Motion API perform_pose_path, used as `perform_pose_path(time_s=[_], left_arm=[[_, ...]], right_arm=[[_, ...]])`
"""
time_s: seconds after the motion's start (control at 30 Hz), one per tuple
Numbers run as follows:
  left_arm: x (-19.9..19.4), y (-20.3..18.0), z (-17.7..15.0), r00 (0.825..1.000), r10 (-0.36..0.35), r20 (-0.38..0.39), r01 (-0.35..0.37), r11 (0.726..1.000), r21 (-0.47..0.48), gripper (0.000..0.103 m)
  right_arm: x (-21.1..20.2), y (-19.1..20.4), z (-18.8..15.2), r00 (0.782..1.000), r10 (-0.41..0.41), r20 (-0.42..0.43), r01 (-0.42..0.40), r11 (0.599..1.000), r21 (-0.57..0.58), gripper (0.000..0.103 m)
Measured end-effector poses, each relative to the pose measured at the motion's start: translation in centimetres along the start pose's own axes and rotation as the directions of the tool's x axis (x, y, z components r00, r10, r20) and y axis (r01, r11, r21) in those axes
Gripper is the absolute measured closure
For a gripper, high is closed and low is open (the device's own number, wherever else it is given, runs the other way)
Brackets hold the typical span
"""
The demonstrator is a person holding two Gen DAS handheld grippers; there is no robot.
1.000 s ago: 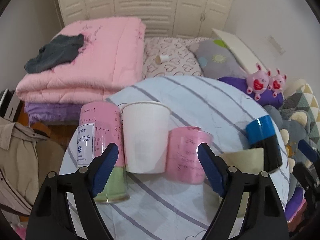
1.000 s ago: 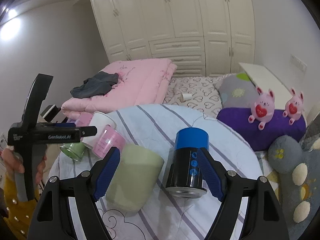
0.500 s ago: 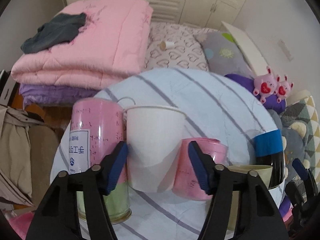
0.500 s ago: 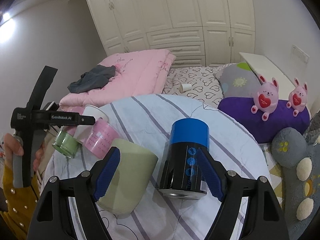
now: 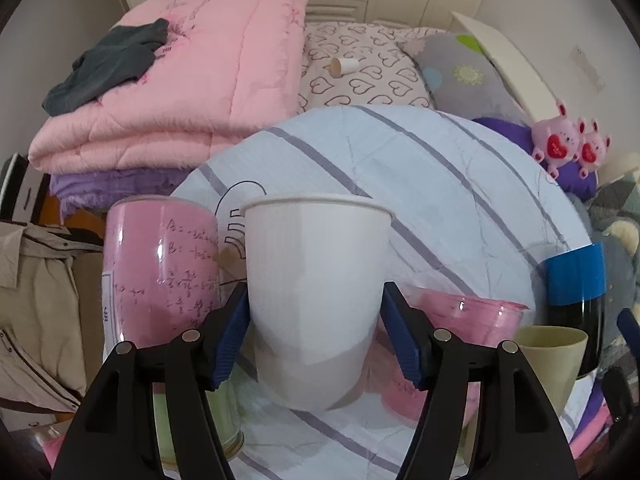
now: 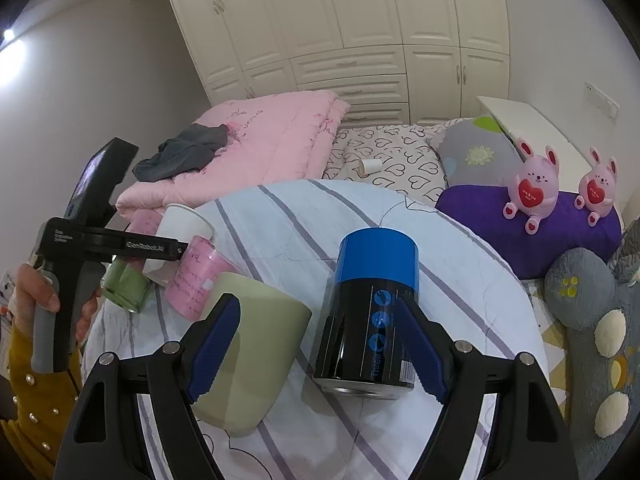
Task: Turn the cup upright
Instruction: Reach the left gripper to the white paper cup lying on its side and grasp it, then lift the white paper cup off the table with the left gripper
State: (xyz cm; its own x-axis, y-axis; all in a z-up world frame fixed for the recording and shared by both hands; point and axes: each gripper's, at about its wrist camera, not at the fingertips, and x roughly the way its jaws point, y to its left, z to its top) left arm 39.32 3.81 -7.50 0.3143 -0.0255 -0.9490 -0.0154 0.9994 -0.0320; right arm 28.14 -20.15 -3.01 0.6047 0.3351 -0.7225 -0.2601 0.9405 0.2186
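A white paper cup (image 5: 316, 292) stands rim up between the blue fingers of my left gripper (image 5: 316, 332), which is shut on it. In the right wrist view the cup (image 6: 184, 226) sits in the left gripper (image 6: 168, 246) at the table's left side, tilted. My right gripper (image 6: 316, 350) is open and empty, hovering over a pale green cup (image 6: 252, 352) and a black can with a blue lid (image 6: 370, 312).
A round table with a striped cloth (image 5: 420, 168) carries a pink-and-green can (image 5: 160, 276), a pink cup (image 5: 452, 332), the green cup (image 5: 552, 356) and the black can (image 5: 576, 296). Folded pink quilt (image 5: 192, 76), pillows and pink plush toys (image 6: 536, 184) lie behind.
My left gripper moved forward around the white cup and closed on it; the cup now fills the view. My right gripper shifted slightly and stayed open.
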Motion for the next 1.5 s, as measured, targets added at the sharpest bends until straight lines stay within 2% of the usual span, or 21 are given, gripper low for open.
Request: perform_pose_path(time_s=[0.13,0.2,0.27,0.3,0.33,0.57,0.9,1.2,1.5], left_arm=[[0.6,-0.3,0.4,1.0,0.028,-0.009,-0.027,1.0,0.01,0.023],[0.8,-0.2,0.5,0.999,0.031,-0.012,-0.031,0.999,0.007,0.02],[0.6,-0.2,0.5,1.0,0.019,0.0,-0.019,1.0,0.0,0.023],[0.6,-0.2,0.5,1.0,0.015,0.002,-0.015,1.0,-0.002,0.028],[0.6,-0.2,0.5,1.0,0.01,-0.003,-0.01,1.0,0.003,0.038],[0.8,-0.1,0.6,1.0,-0.024,-0.018,0.024,1.0,-0.013,0.038],[-0.4,-0.2,0.6,1.0,-0.012,-0.01,0.011,1.0,-0.024,0.038],[-3.6,0.0,0.0,0.999,-0.02,0.031,0.021,0.999,-0.032,0.038],[-9.0,-0.9,-3.9,0.995,-0.053,0.082,0.053,0.999,-0.004,0.038]], right_arm=[[0.1,0.1,0.1,1.0,0.004,-0.004,-0.004,1.0,0.003,0.023],[0.1,0.2,0.0,1.0,0.0,-0.003,0.0,1.0,0.0,0.023],[0.0,0.2,0.0,1.0,-0.003,-0.003,0.003,1.0,-0.002,0.023],[0.0,0.1,0.0,1.0,-0.002,-0.002,0.002,1.0,0.002,0.023],[-0.1,0.0,0.0,1.0,-0.002,0.0,0.002,1.0,0.006,0.023],[0.0,-0.4,0.1,1.0,-0.003,0.0,0.003,1.0,0.013,0.023],[-0.3,-0.1,0.1,1.0,-0.003,0.006,0.003,1.0,0.01,0.023],[-2.0,0.4,0.0,1.0,-0.007,0.019,0.007,1.0,0.007,0.023],[-6.5,2.3,-0.9,0.997,-0.029,0.066,0.03,0.999,-0.016,0.023]])
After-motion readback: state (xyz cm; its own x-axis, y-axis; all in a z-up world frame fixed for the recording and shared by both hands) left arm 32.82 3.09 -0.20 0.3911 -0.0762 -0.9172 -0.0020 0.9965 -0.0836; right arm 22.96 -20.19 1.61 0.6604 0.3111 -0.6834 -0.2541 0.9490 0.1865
